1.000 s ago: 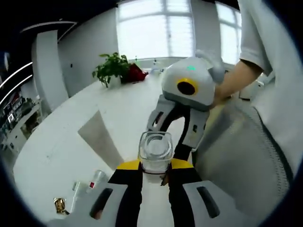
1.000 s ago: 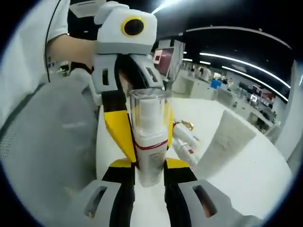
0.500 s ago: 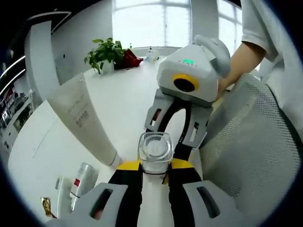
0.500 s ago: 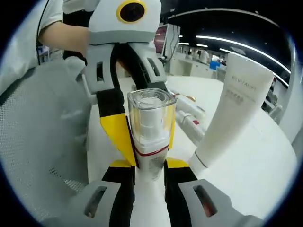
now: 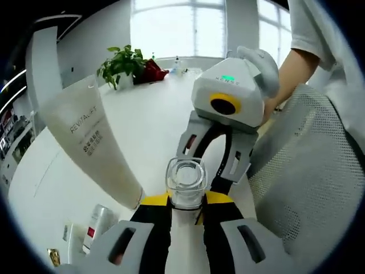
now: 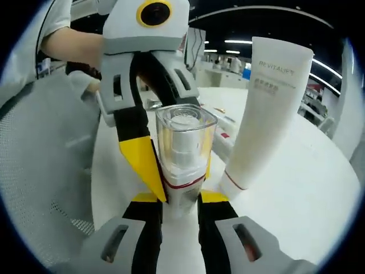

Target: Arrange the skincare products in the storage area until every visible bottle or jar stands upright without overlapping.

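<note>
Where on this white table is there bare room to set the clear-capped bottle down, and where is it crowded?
Bare table runs from the tall white tube back to the potted plant; in the right gripper view, more lies right of the tube. It is crowded at the bottle, pinched by both the left gripper and right gripper, with the mesh chair beside and small tubes lying nearby.

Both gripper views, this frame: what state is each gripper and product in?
Left gripper: shut on the clear-capped bottle.
Right gripper: shut on the same bottle.
Clear-capped bottle: held between both grippers, cap on.
White tube: standing on its cap on the table.
Small red-labelled bottles: lying flat on the table.
</note>
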A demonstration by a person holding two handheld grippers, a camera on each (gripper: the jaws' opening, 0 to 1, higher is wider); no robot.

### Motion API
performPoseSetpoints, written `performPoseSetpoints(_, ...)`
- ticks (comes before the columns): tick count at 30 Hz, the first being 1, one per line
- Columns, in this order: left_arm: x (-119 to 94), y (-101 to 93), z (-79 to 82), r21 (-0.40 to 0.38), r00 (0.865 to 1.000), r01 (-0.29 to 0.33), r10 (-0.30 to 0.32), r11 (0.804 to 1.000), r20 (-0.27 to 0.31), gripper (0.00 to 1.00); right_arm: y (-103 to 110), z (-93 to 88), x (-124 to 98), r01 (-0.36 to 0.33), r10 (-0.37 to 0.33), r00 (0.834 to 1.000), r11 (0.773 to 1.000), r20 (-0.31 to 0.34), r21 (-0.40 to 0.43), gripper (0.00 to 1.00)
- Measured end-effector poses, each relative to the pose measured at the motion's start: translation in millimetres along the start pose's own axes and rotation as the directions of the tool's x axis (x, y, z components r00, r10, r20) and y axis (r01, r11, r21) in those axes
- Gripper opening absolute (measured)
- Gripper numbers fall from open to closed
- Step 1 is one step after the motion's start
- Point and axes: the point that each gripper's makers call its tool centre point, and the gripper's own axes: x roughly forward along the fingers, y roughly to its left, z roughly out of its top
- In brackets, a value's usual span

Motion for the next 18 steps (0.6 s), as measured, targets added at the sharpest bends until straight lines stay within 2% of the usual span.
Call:
performPoseSetpoints(10,6.4,21.0,1.6,-0.017,0.999,-0.015,0.016,1.0,0.03,0.17,-16.1,1.7,3.5,-0.003,0.003,1.0,1.0,-0.004,-0.019,0.23)
performPoseSetpoints(18,9.5,34.0,-1.0,-0.089,0.998,-0.025,0.03,0.996,0.052,0.18,-25.3,2.2,5.6,-0.026,0.026,1.0,1.0,-0.001,-0.017,0.23)
